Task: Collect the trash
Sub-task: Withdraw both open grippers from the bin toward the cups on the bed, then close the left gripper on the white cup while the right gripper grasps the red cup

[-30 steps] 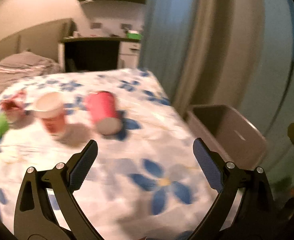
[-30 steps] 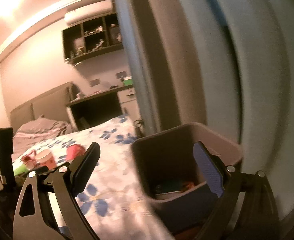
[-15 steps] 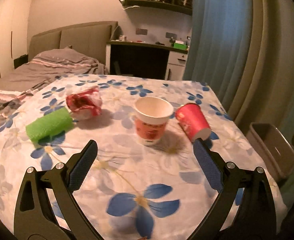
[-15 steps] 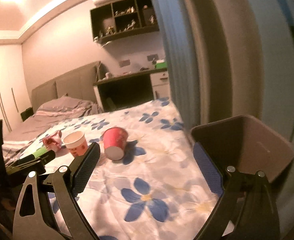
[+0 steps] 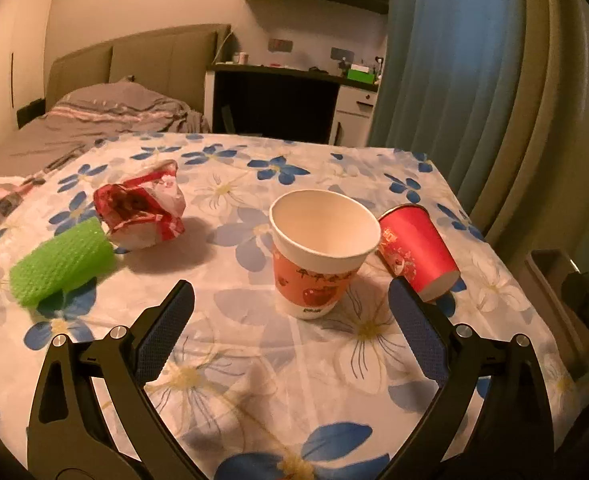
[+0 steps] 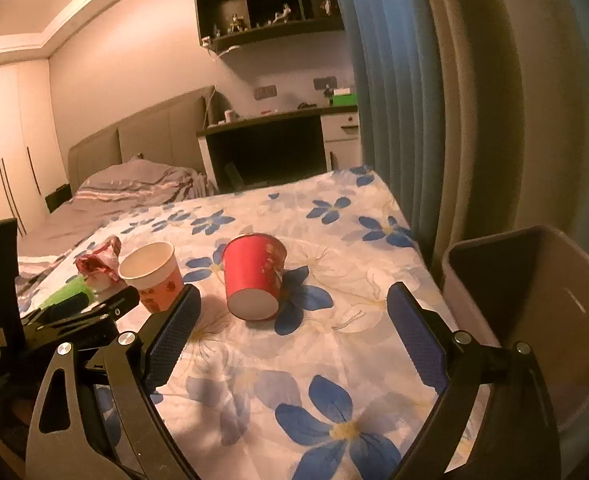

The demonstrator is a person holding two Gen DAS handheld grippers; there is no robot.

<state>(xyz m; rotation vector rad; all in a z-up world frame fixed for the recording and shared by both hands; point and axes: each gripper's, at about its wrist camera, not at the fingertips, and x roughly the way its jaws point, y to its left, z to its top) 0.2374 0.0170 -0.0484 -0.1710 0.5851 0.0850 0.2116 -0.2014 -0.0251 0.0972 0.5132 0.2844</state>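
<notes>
On the flowered tablecloth (image 5: 254, 368) an upright paper cup (image 5: 320, 252) with an orange band stands just beyond my open left gripper (image 5: 290, 312). A red cup (image 5: 416, 254) lies on its side to its right. Further left lie a crumpled red-and-white wrapper (image 5: 142, 210) and a green foam roll (image 5: 60, 266). In the right wrist view my right gripper (image 6: 292, 316) is open and empty, the red cup (image 6: 254, 276) lying just ahead of it. The grey bin (image 6: 534, 320) stands off the table's right edge; the left gripper's body (image 6: 54, 320) shows at the left.
Blue and beige curtains (image 5: 474, 80) hang close behind the table's right side. A bed (image 5: 94, 120) and a dark desk (image 5: 278, 100) stand further back. The bin (image 5: 554, 280) shows low at the right edge of the left wrist view.
Both grippers have swung left from the bin toward the table. The left one has closed in on the paper cup; the right one now faces the red cup. Both stay open.
</notes>
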